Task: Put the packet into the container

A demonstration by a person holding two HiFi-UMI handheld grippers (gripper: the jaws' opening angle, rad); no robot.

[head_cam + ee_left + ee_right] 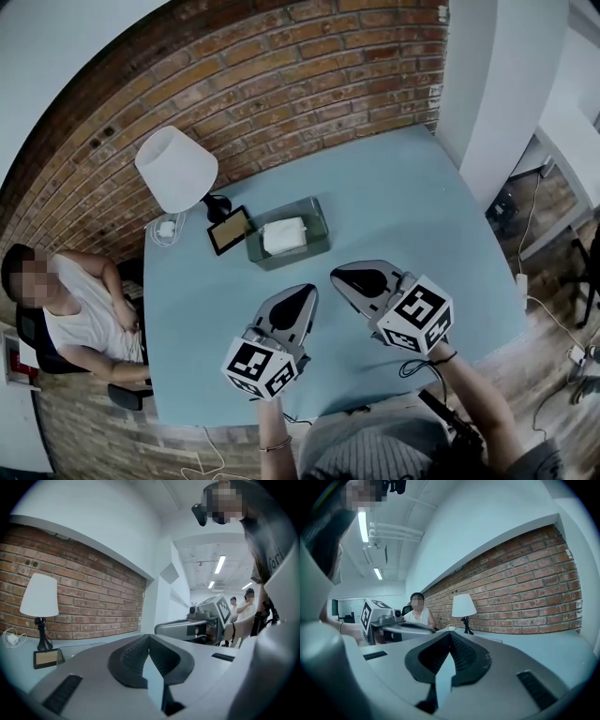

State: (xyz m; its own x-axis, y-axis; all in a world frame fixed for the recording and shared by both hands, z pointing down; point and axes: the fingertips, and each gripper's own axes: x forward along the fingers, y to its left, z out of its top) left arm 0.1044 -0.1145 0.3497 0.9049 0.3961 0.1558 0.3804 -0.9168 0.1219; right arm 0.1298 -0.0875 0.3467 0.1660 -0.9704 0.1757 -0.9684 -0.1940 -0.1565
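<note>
A white packet (283,234) lies inside the clear rectangular container (317,246) at the back of the light blue table (412,216). My left gripper (307,292) hovers over the table's near middle, its jaws shut with nothing between them. Just to its right, my right gripper (339,276) is at the same height, also shut and empty. Both point toward the container, a short way in front of it. In the left gripper view the container (82,646) shows only as a faint clear edge past the shut jaw tips (149,637). The right gripper view shows shut tips (450,633) too.
A white table lamp (176,170) stands at the table's back left, with a small black framed card (229,230) and a coiled white cable (166,230) next to it. A person (80,314) sits at the left edge. Brick wall behind, white pillar at right.
</note>
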